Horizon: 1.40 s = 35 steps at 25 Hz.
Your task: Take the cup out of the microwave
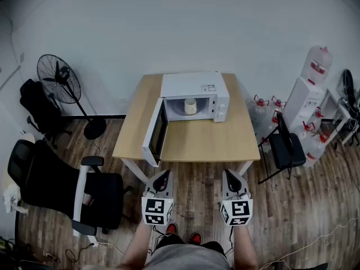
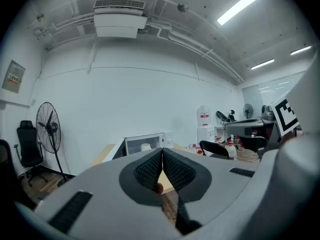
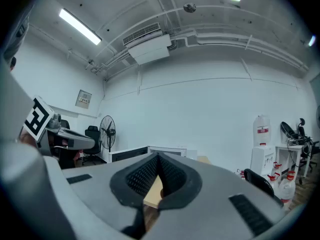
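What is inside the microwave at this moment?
One pale cup stands in the open microwave cavity, nothing else showing. The microwave's top hides the upper back, and the cup's contents cannot be seen.

- An office or lab-style workroom, bare and functional, with plain white walls and a wood-plank floor (image 1: 197,176).
- At 12 o'clock from the person, a lone wooden table (image 1: 191,142) carries only a microwave (image 1: 194,86), like a break corner.
- At 9 o'clock stands a black swivel office chair (image 1: 56,187), with a second black chair (image 1: 36,108) and a pedestal fan (image 1: 59,79) at 10 o'clock.
- At 2 o'clock are a water dispenser (image 1: 306,103) and spare water bottles (image 1: 261,108) on the floor, with a black folding chair (image 1: 287,145) beside them.
- Overhead are exposed pipes, strip lights (image 2: 240,6) and a ceiling air-conditioning unit (image 2: 119,19); a small panel (image 2: 14,77) hangs on the wall.
- Loose cables (image 1: 315,243) trail across the floor at 4 o'clock.
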Each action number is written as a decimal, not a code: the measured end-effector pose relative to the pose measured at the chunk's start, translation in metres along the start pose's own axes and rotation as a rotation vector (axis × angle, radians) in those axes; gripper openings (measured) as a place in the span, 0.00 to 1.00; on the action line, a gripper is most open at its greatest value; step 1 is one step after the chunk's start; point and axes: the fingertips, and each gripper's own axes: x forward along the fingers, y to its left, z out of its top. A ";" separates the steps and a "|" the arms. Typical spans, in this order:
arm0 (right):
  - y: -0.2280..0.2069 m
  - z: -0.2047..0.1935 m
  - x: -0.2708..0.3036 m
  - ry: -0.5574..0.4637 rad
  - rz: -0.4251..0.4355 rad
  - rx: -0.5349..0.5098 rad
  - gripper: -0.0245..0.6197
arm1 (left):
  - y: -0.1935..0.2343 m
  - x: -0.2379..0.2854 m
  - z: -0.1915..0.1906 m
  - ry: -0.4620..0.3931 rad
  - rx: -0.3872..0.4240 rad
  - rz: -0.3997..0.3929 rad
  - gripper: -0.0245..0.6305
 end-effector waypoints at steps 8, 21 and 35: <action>-0.011 -0.004 0.002 0.018 0.019 0.004 0.06 | -0.011 0.012 0.001 -0.001 -0.014 0.005 0.07; -0.045 -0.016 0.072 0.042 0.025 -0.005 0.06 | 0.005 0.090 0.005 0.016 -0.021 0.002 0.07; -0.081 -0.025 0.244 0.090 0.087 0.019 0.06 | 0.073 0.240 0.013 0.076 -0.060 0.023 0.07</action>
